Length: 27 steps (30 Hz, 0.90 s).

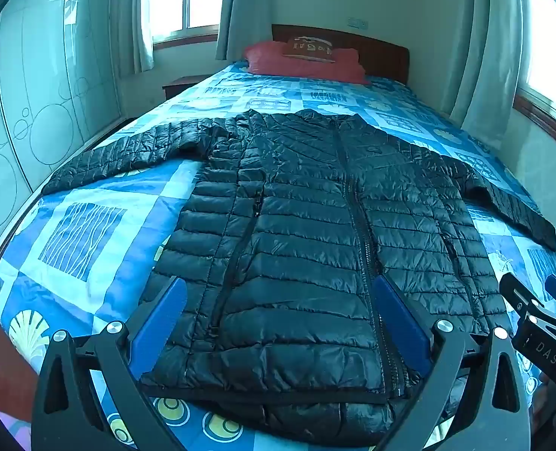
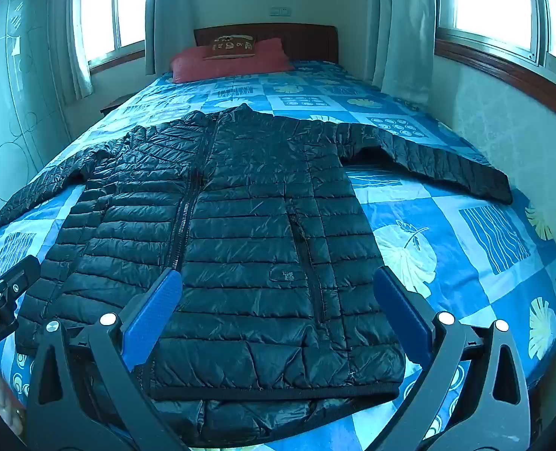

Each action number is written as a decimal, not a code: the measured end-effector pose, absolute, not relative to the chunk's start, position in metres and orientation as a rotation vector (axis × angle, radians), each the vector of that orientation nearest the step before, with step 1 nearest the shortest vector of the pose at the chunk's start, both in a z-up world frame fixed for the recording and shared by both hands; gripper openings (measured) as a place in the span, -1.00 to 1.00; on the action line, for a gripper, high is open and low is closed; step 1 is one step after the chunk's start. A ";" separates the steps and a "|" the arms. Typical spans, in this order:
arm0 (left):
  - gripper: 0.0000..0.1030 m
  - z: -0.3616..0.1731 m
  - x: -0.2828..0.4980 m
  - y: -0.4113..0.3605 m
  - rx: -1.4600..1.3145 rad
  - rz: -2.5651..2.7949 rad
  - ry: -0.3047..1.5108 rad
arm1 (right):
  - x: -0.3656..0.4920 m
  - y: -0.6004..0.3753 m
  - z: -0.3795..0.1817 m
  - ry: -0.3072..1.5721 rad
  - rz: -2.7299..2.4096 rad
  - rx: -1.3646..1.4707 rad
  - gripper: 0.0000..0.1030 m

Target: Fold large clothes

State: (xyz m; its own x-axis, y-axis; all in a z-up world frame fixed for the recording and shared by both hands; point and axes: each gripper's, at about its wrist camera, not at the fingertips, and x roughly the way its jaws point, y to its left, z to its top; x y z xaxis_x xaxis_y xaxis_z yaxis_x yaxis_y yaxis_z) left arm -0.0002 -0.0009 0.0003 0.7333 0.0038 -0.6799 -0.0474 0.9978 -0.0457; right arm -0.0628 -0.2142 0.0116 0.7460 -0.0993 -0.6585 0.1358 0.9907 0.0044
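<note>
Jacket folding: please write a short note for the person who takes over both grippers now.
Left gripper: open, holds nothing, above the hem.
Right gripper: open, holds nothing, above the hem.
Black puffer jacket: flat on the bed, zipped, front up, both sleeves spread out, collar toward the red pillow.
Done: jacket laid out.
Left: all folds; none started yet.

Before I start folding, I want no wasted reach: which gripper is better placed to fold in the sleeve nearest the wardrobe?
Left. The left gripper hangs open over the jacket half whose sleeve stretches toward the wardrobe; the right gripper sits over the other half.
</note>
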 end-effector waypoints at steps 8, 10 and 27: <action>0.90 -0.002 -0.003 0.003 -0.069 0.034 0.746 | -0.060 -0.216 0.010 0.717 -0.133 0.064 0.96; 0.90 -0.002 -0.003 0.003 -0.069 0.036 0.747 | -0.063 -0.211 0.013 0.709 -0.128 0.058 0.96; 0.90 0.005 -0.002 0.003 -0.069 0.042 0.750 | -0.063 -0.212 0.015 0.711 -0.127 0.067 0.96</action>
